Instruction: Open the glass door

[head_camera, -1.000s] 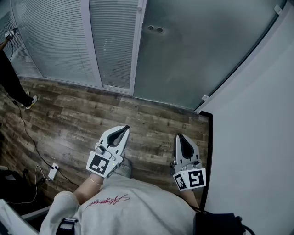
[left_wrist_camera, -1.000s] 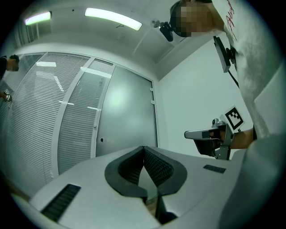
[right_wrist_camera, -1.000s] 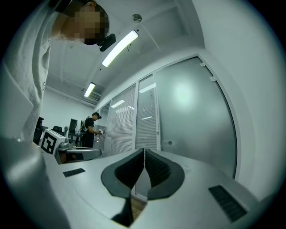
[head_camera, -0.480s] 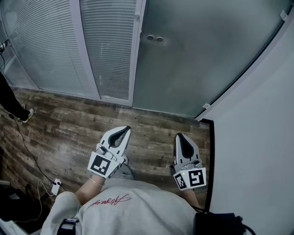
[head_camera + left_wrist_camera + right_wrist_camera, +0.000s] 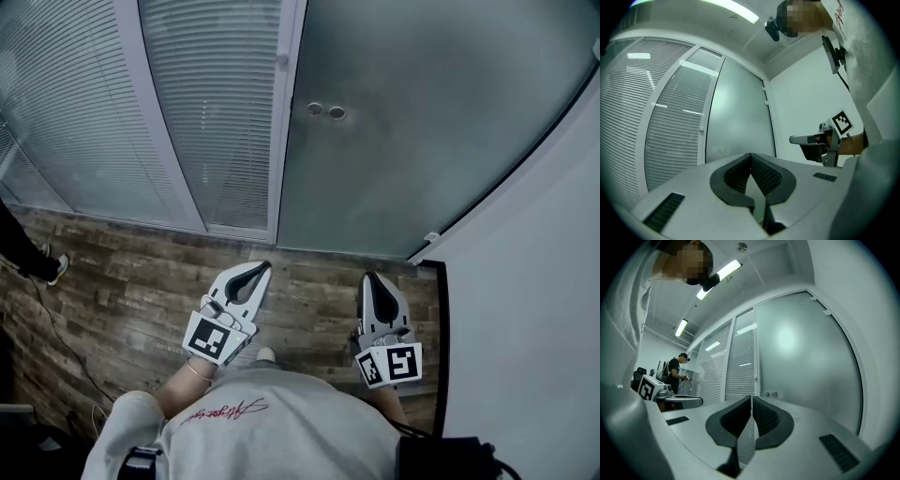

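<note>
A frosted glass door fills the wall ahead, with two small round fittings near its left edge; the same door appears in both gripper views. My left gripper is shut and empty, held level over the wood floor, pointing at the door's left edge. My right gripper is shut and empty too, a little short of the door's foot. Neither touches the door.
White-framed glass panels with blinds stand left of the door. A white wall runs close along my right. Another person stands far off at the left, their shoe on the wood floor.
Both grippers have moved forward toward the glass door, which now looms nearer. The cable and power strip on the floor have slid out of the head view.
</note>
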A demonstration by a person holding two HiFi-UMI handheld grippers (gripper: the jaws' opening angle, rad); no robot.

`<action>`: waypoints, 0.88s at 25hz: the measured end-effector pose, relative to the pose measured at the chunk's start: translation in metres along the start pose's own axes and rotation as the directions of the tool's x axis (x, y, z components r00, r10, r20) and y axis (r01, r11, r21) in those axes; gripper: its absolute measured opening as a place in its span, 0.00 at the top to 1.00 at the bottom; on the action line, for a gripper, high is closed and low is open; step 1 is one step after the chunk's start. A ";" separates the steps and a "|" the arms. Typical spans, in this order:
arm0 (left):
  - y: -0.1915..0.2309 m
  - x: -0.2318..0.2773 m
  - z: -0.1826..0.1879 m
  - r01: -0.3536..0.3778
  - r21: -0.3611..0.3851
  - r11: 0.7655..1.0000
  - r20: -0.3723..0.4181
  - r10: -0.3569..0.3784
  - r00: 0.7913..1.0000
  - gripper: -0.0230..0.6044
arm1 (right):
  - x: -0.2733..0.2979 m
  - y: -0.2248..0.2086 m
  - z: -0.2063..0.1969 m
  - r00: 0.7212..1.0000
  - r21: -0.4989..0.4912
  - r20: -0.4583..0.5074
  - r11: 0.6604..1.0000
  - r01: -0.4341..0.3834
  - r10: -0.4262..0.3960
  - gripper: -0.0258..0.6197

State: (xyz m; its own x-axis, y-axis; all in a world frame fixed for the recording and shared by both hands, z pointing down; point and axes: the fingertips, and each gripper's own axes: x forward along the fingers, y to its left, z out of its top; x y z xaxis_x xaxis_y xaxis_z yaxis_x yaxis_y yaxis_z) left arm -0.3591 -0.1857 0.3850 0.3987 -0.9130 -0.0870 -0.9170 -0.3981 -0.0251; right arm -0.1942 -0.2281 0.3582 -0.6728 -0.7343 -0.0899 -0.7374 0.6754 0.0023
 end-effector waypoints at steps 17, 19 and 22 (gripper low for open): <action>0.080 0.076 -0.013 -0.001 -0.015 1.000 -0.006 0.001 1.000 0.94 | 0.147 -0.031 -0.017 0.999 -0.012 -0.030 0.999 -0.031 0.030 0.92; 0.089 0.084 -0.015 -0.016 -0.008 1.000 -0.006 0.015 1.000 0.94 | 0.171 -0.038 -0.020 0.999 -0.008 -0.030 0.999 -0.042 0.042 0.92; 0.110 0.099 -0.019 -0.054 -0.009 0.999 -0.007 0.054 0.999 0.94 | 0.219 -0.054 -0.028 0.997 -0.004 -0.041 0.998 -0.062 0.062 0.79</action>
State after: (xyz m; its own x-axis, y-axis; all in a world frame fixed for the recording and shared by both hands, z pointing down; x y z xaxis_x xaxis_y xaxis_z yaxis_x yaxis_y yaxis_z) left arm -0.4203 -0.3220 0.3929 0.3489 -0.9336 -0.0812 -0.9370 -0.3492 -0.0115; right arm -0.3035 -0.4268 0.3664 -0.7193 -0.6930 -0.0492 -0.6942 0.7197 0.0115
